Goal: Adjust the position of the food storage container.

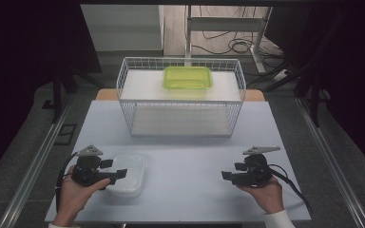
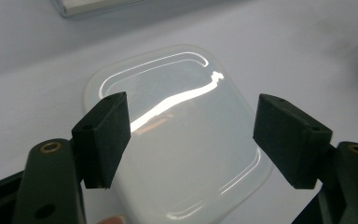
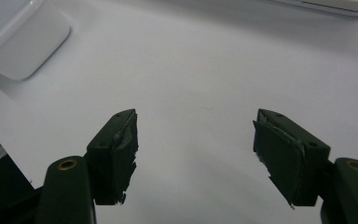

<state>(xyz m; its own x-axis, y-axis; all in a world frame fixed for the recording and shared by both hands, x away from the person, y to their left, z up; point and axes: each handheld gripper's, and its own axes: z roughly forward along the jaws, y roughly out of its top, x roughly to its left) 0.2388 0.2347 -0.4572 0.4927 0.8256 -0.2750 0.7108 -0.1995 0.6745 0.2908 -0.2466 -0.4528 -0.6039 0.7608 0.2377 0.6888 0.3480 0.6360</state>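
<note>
- Left gripper [image 1: 116,170], held in the person's left hand [image 1: 73,194] at the near left of the pale grey table [image 1: 185,142]: jaws spread wide, nothing pinched between them.
- Its black pads [image 2: 103,137] hang over the translucent white rectangular plastic container with rounded corners [image 2: 177,135]; in the left gripper view the container sits between and beyond the two pads, with a bright glare streak across its top. Contact between pad and plastic cannot be confirmed from that angle; they appear to stand clear of it.
- In the high view the same container [image 1: 130,175] lies flat on the table just beside the left gripper's tips, which reach over its near-left edge.
- Right gripper [image 1: 227,175], held in the person's right hand [image 1: 266,192] at the near right of the table: jaws likewise spread, bare table surface between them (the pad facings look frayed at their edges in the right gripper view).
- From the right gripper view the container [image 3: 23,42] shows at the upper left, well apart from that gripper [image 3: 196,140].
- White wire-mesh basket [image 1: 180,97] stands at the far middle of the table, well apart from both grippers.
- Lime-green translucent rectangular plastic container [image 1: 188,78] rests on the white upper shelf inside the basket, towards its back.
</note>
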